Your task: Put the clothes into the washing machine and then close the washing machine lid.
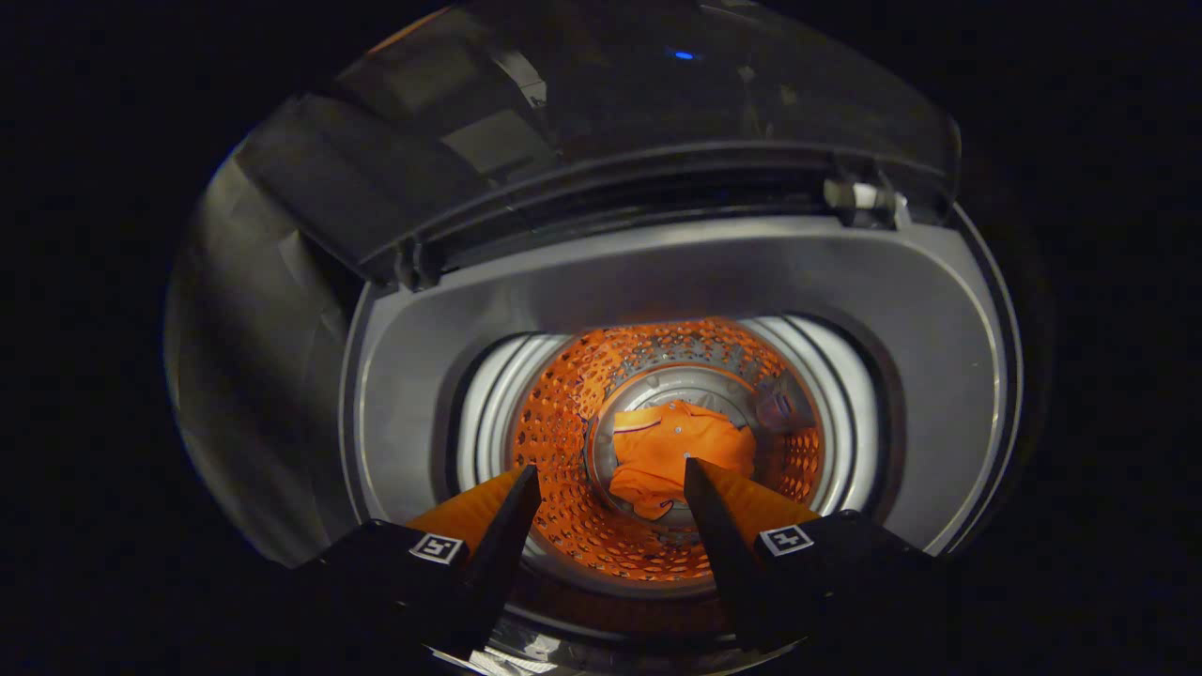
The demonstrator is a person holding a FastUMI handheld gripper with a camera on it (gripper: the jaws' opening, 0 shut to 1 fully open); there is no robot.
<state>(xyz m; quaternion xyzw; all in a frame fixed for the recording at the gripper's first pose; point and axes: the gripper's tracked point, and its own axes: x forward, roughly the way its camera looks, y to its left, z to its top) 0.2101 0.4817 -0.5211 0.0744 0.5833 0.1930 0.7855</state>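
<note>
I look down into a top-loading washing machine [657, 282] with a grey rim around its opening. An orange garment [676, 446] lies crumpled at the bottom of the perforated drum [563, 441], well beyond my fingers. My gripper [610, 483] hovers above the opening, open, with nothing between its fingers. The transparent lid [601, 122] stands raised behind the opening, hinged at the back.
The grey top panel [423, 376] rings the drum mouth on all sides. A hinge bracket [859, 197] sits at the lid's right back corner. The machine's side [244, 376] falls away on the left into darkness.
</note>
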